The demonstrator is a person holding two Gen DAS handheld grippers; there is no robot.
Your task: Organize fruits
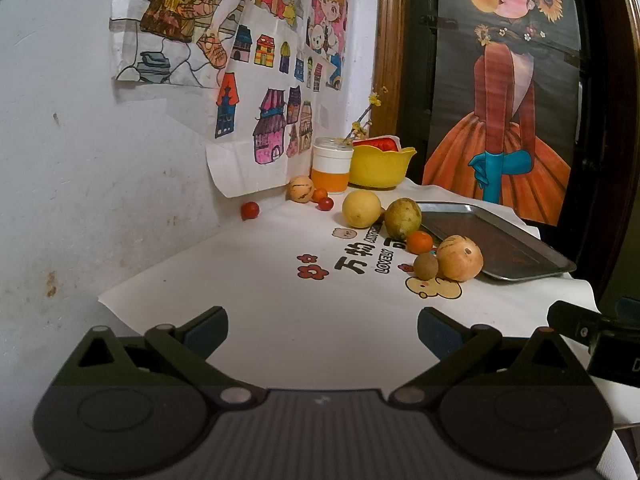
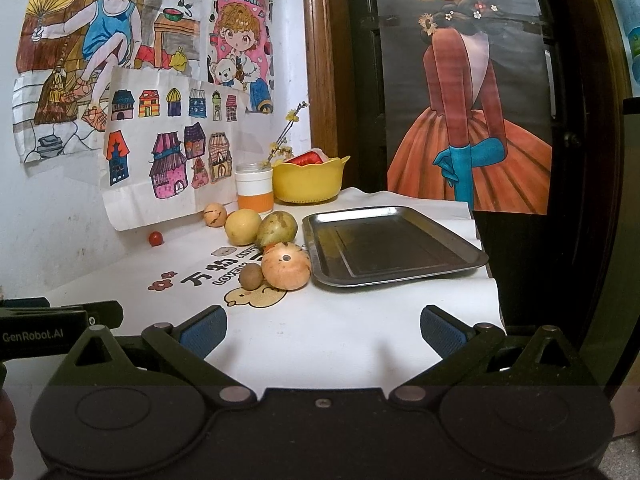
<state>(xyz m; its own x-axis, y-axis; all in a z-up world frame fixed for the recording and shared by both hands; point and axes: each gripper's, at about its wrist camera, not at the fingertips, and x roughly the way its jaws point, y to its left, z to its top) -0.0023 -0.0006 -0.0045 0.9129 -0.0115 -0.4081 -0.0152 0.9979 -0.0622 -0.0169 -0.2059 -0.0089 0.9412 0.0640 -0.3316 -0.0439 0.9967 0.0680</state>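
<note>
White cloth (image 2: 340, 320) printed with cartoon figures covers the table, children's drawings (image 2: 168, 152) being pinned to the wall at far left. Fruits are scattered left of a bare metal tray (image 2: 400, 216): a tan round fruit (image 2: 286, 265) touching a small brown one (image 2: 251, 276), with a yellow fruit (image 2: 243, 227) and a greenish fruit (image 2: 277, 229) farther back. Both the left gripper (image 1: 322, 330) and right gripper (image 2: 323, 330) are held spread wide and empty above the near cloth.

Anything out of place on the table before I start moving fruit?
One small red fruit sits alone against the wall, apart from the others clustered beside the metal tray. The tray holds no fruit yet. Nothing looks spilled or damaged, and both the left gripper and right gripper are open and hold nothing.
</note>
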